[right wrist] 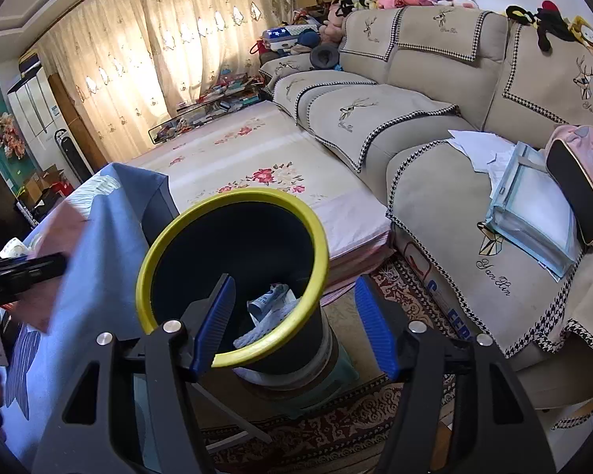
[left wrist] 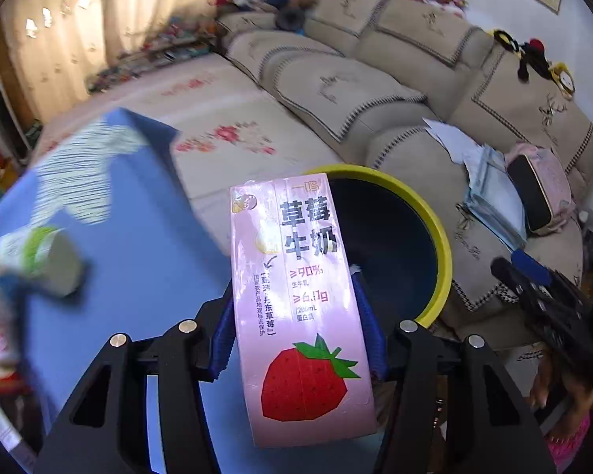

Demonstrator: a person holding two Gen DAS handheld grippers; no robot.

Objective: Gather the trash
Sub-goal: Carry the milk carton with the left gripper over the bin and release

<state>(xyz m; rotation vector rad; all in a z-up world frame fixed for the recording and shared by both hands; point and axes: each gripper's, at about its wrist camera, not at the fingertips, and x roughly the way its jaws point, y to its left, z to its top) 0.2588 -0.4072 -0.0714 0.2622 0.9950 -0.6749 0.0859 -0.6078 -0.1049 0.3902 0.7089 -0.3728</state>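
Left wrist view showed the left tool (left wrist: 296, 308) clamping a carton (left wrist: 296, 296) short of the bin (left wrist: 440, 245), so early release risked missing, while the right tool (right wrist: 294, 316) gaped empty.

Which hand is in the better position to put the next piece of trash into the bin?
Left. The left tool already grips the pink strawberry milk carton in front of the yellow-rimmed dark round bin. The right tool is open and holds nothing.

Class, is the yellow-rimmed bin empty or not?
Not empty: the right wrist view shows crumpled wrappers at the bottom of the bin.
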